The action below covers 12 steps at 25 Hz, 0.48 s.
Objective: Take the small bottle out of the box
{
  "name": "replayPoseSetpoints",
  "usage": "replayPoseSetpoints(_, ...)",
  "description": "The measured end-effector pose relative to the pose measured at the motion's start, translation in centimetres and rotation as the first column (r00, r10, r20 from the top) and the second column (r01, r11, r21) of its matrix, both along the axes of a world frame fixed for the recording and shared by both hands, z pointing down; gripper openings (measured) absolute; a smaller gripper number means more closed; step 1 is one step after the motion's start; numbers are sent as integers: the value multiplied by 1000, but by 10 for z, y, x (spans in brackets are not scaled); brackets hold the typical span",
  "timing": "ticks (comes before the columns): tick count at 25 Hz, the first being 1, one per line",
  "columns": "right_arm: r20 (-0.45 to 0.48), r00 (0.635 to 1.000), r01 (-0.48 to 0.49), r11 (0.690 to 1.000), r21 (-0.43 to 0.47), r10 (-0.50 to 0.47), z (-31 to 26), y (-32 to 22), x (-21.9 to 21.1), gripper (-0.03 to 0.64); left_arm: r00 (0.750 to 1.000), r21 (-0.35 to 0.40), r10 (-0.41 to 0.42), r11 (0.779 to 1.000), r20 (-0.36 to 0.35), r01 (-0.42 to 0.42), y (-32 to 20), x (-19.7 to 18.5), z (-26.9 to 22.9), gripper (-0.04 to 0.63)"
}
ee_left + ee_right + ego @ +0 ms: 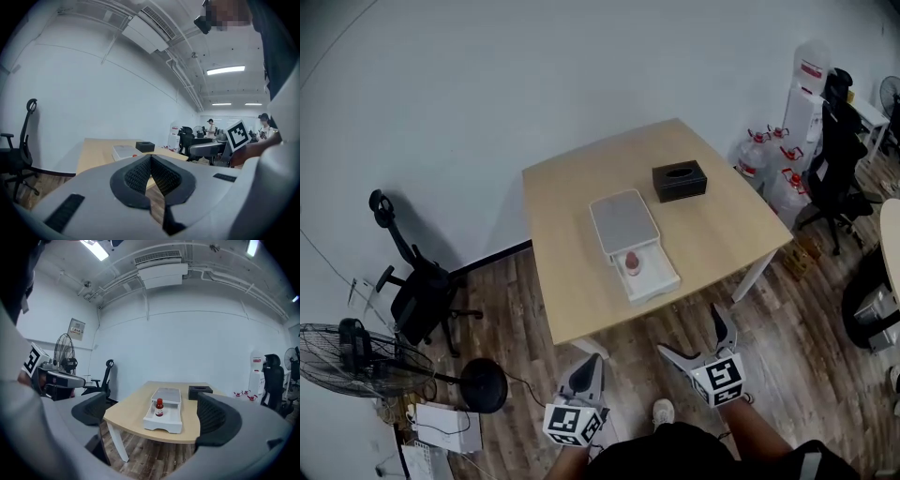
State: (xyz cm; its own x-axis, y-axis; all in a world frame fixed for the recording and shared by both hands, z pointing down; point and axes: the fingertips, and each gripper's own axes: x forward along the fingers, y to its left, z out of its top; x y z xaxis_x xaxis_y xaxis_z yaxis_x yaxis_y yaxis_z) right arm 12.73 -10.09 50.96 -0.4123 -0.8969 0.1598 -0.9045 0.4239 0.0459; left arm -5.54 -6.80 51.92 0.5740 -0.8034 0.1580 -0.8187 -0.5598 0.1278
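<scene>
A small bottle point(632, 262) with a red cap and dark contents stands upright in the pulled-out drawer of a white box point(623, 220) on the wooden table point(572, 197). The right gripper view shows the bottle point(159, 408) in the drawer of that box point(167, 397), straight ahead. My right gripper point(697, 337) is open and empty, held off the table's near edge. My left gripper point(585, 372) is shut with nothing between its pads, lower left of the table, and from it the box point(123, 151) shows only as a sliver.
A black tissue box point(679, 180) sits behind the white box on the table. A black office chair point(417, 286) and a floor fan point(356, 356) stand to the left. Water jugs point(761, 155) and another chair point(831, 159) crowd the right. Wooden floor lies below me.
</scene>
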Motion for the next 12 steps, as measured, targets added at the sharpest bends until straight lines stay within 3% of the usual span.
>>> replayPoseSetpoints(12, 21, 997, 75, 996, -42, -74, 16, -94, -10, 589, 998, 8, -59, 998, 13, 59, -81, -7, -10, 12)
